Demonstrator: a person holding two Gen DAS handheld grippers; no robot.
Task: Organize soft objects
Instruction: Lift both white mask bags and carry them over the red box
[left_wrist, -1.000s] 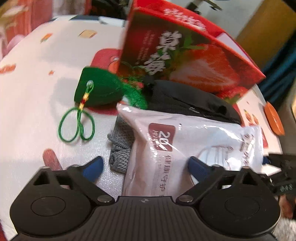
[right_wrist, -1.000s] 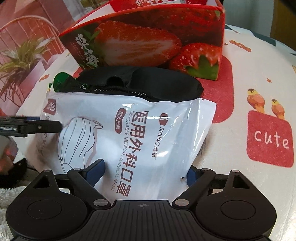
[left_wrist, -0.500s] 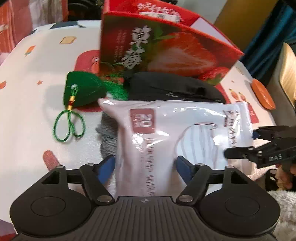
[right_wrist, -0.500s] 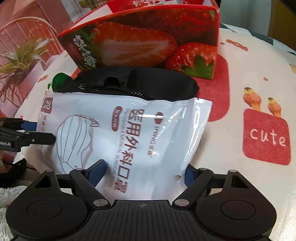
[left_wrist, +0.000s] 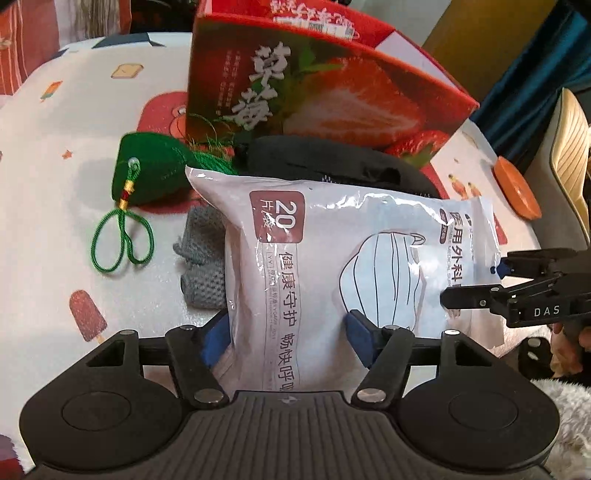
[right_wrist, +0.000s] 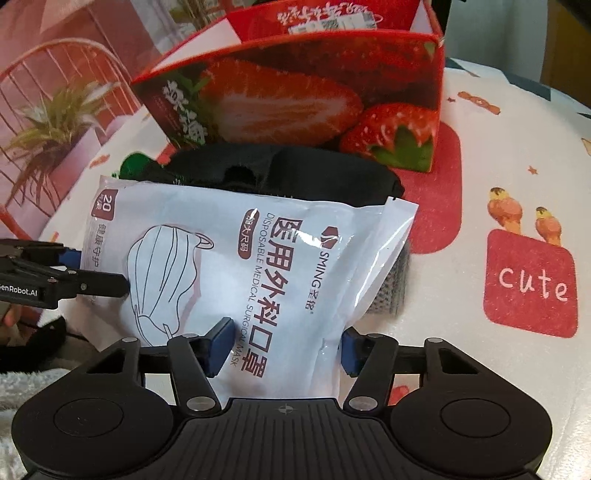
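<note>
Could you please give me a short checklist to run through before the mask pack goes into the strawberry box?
1. Left tongs straddle one end of the surgical mask pack: ok; firm pinch: cannot tell.
2. Right tongs straddle the other end: ok; firm pinch: cannot tell.
3. Strawberry box open at the top: ok.
4. Black eye mask lies between pack and box: not ok.
5. Grey knit cloth partly under the pack, may drag: not ok.
6. Green zongzi charm apart from the pack: ok.
</note>
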